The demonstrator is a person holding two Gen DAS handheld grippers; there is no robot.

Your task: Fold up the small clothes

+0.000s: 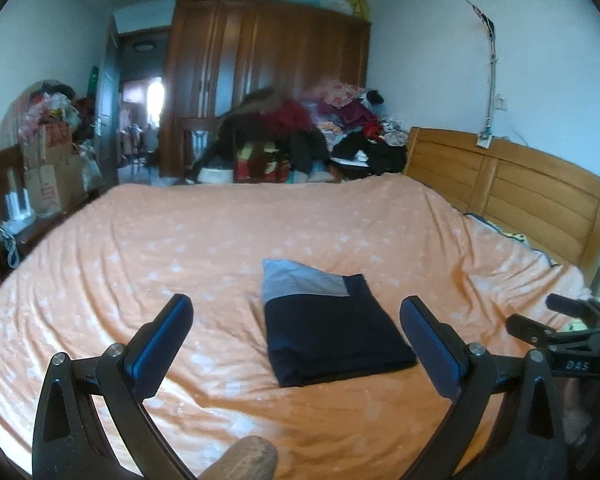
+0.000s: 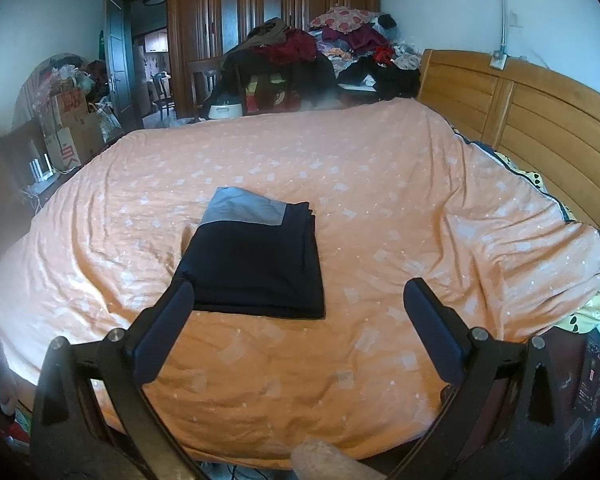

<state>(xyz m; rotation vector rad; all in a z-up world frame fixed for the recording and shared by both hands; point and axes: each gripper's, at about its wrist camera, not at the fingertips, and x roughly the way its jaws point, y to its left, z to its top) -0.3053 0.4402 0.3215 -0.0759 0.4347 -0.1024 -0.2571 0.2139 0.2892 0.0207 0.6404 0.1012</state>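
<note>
Between and just ahead of the wide-open, empty left gripper (image 1: 296, 316), the dark garment (image 1: 328, 332) is seen folded flat on the bed (image 1: 140, 248); the right gripper (image 2: 298, 300) is likewise spread and empty, so this fold is judged finished

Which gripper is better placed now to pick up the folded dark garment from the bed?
Probably the left gripper: the folded garment lies centred between its open fingers. For the right gripper, the garment sits off toward its left finger. Both are open and empty.
</note>
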